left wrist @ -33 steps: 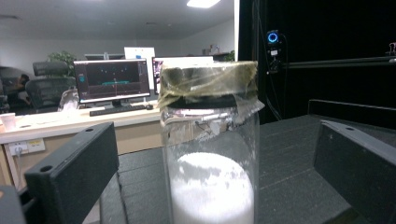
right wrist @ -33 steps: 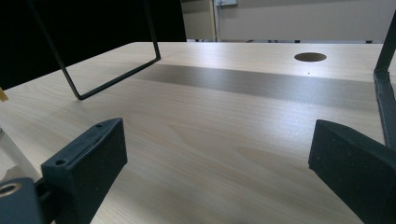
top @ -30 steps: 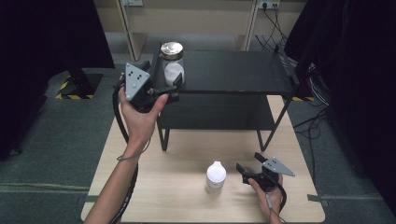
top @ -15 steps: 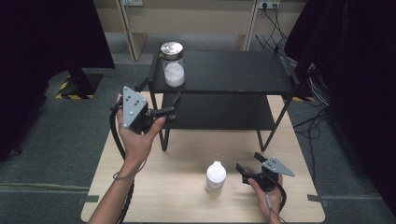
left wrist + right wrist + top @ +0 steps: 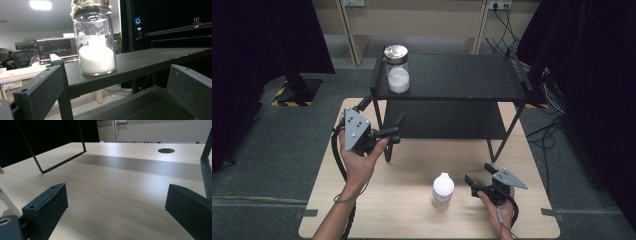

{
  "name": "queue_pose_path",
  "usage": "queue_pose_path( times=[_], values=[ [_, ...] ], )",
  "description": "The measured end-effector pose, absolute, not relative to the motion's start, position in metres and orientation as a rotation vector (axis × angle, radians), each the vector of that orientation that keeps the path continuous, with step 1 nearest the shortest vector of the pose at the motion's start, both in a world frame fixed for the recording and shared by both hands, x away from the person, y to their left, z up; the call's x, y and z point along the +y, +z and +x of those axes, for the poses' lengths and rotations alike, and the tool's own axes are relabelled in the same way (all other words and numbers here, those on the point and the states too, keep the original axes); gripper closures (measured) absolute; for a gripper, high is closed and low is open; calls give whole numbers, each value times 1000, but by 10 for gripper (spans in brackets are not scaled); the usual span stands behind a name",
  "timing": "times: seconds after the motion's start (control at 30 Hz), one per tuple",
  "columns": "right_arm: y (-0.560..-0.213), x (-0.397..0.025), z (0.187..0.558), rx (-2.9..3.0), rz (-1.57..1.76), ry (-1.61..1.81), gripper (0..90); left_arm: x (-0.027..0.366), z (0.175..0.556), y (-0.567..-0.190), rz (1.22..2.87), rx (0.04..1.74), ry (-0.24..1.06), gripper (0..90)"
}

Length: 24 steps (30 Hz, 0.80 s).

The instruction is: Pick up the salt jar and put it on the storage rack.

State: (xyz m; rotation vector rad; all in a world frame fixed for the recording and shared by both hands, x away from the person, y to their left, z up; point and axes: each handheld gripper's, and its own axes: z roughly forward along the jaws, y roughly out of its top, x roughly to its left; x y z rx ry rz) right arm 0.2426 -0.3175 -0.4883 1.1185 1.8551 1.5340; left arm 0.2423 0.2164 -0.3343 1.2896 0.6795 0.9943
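Note:
A glass jar (image 5: 397, 70) with a metal lid, half full of white powder, stands at the left end of the black rack's top shelf (image 5: 452, 77). My left gripper (image 5: 384, 116) is held open and empty, low by the rack's front left leg and apart from the jar. In the left gripper view the jar (image 5: 95, 45) stands above and beyond the wide-apart jaws (image 5: 112, 100). A small white bottle (image 5: 443, 187) stands upright on the wooden table (image 5: 402, 215). Just right of it, my right gripper (image 5: 477, 175) rests open near the table top, with bare wood between its jaws (image 5: 117, 207).
The rack has a lower shelf (image 5: 447, 120) and thin metal legs (image 5: 502, 140) standing on the table. A round cable hole (image 5: 166, 150) shows in the table top in the right gripper view. Dark curtains hang at both sides, and grey floor surrounds the table.
My left gripper has moved down and back from beside the jar on the top shelf to the rack's front left leg. The jar stays on the shelf. The right gripper has not moved.

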Motion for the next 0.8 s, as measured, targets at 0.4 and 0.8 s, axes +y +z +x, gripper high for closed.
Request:
queue_pose_path(
  times=[0.4, 0.8],
  values=[
    [-488, -317, 243, 1856, 1116, 1531, 45, 216, 230, -363, 1309, 674, 989, 0],
    [-488, -317, 242, 1855, 1115, 1530, 43, 221, 217, -410, 1348, 716, 955, 0]
  ],
)
